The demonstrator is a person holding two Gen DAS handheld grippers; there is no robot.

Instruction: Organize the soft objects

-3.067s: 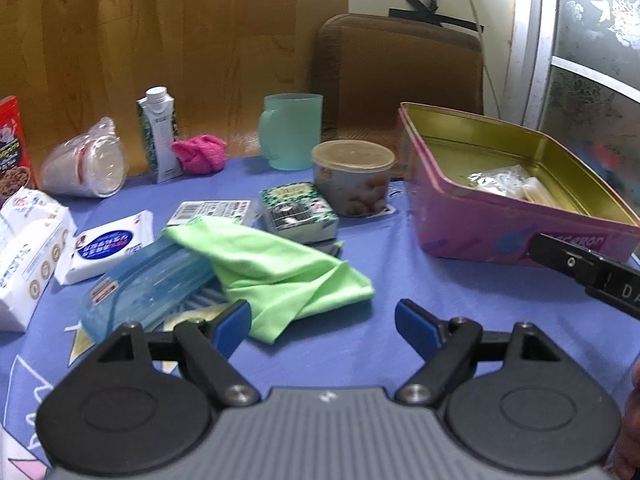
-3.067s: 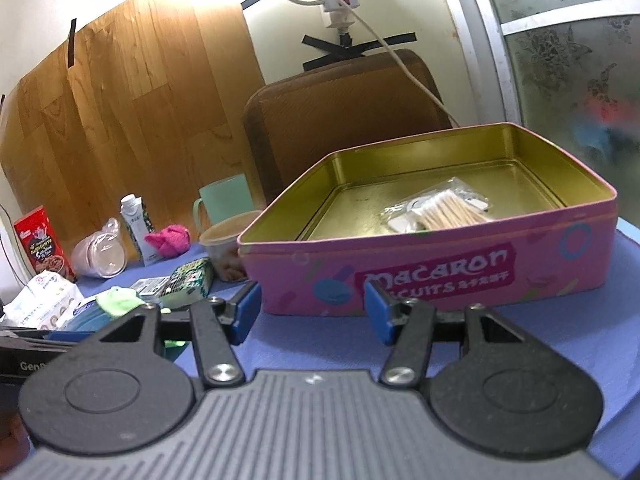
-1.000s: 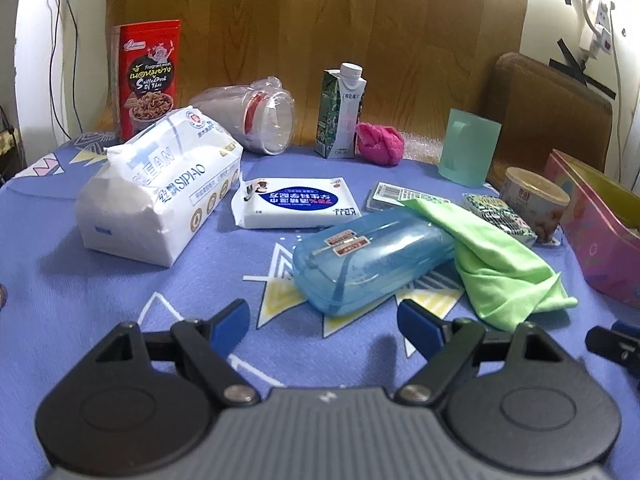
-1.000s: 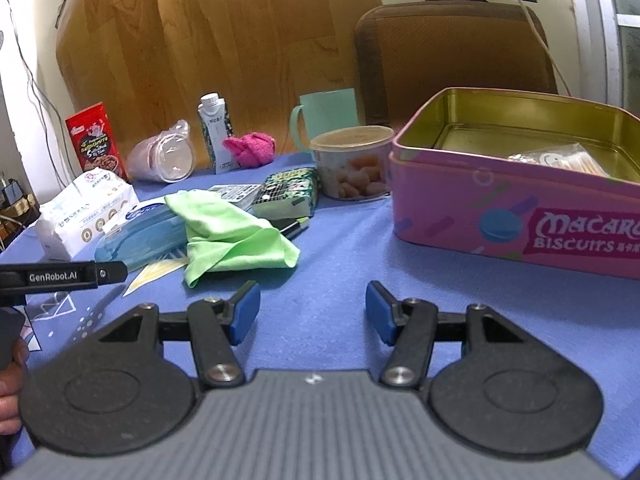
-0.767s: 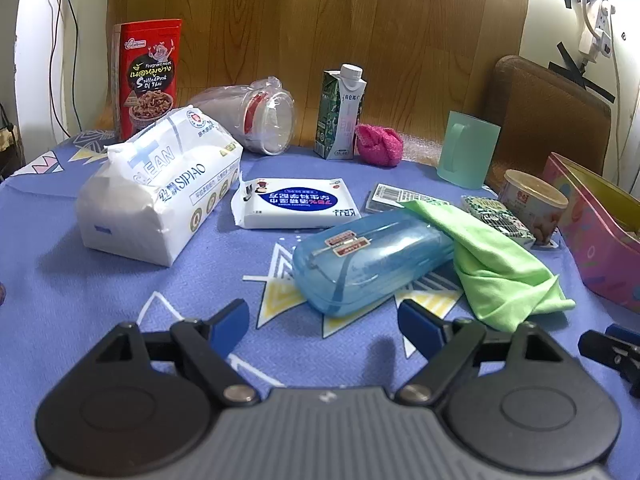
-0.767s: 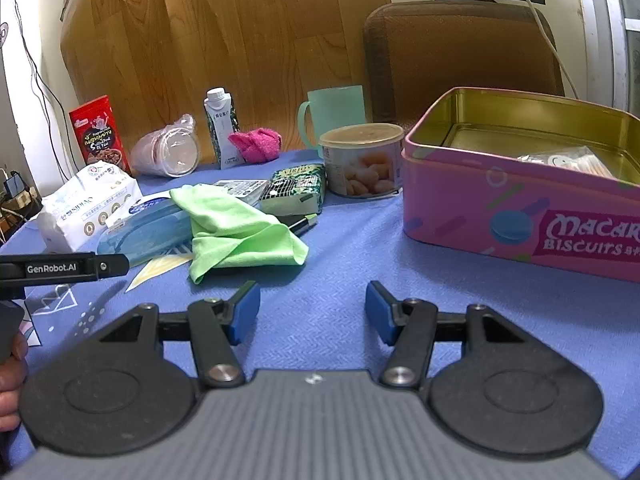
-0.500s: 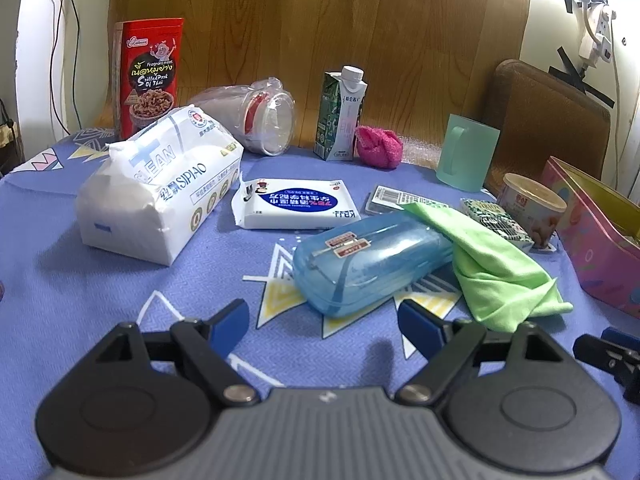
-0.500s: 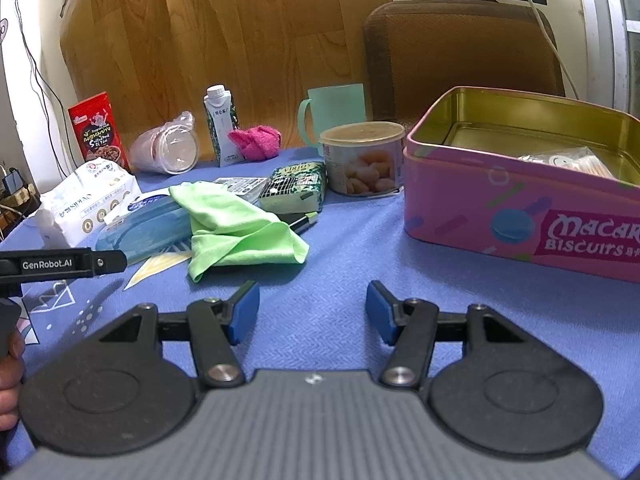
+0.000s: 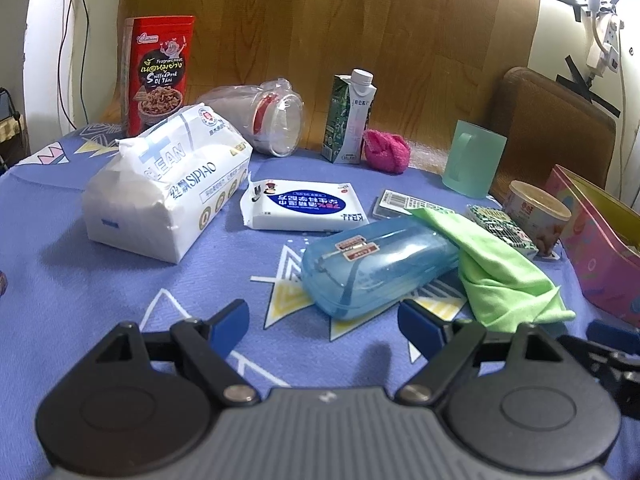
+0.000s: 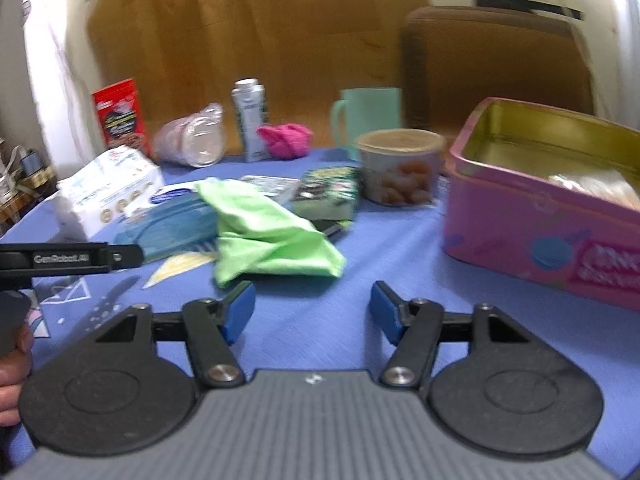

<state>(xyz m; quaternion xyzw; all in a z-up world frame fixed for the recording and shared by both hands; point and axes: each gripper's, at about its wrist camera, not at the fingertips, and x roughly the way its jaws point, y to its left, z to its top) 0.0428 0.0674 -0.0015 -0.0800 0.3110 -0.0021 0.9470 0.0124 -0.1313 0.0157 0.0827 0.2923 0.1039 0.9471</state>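
Note:
A green cloth (image 9: 500, 264) (image 10: 268, 236) lies crumpled mid-table, draped partly over a clear blue case (image 9: 376, 264) (image 10: 176, 224). A pink cloth (image 9: 386, 150) (image 10: 286, 140) sits bunched at the back beside a milk carton (image 9: 350, 116). A white tissue pack (image 9: 168, 184) and a flat wet-wipe packet (image 9: 306, 204) lie on the left. My left gripper (image 9: 324, 322) hovers open just short of the blue case, nothing between its fingers. My right gripper (image 10: 312, 312) is short of the green cloth; its jaws are opening and hold nothing. The right wrist view is blurred.
A pink macaron tin (image 10: 552, 216) stands open at the right with a plastic bag inside. A snack tub (image 10: 400, 168), a green mug (image 10: 368, 120), a small green box (image 10: 328, 192), a red snack bag (image 9: 160, 76) and a toppled plastic jar (image 9: 264, 116) ring the blue tablecloth.
The right gripper's jaws have spread wider and its view has shifted and blurred. The left gripper has stayed where it was.

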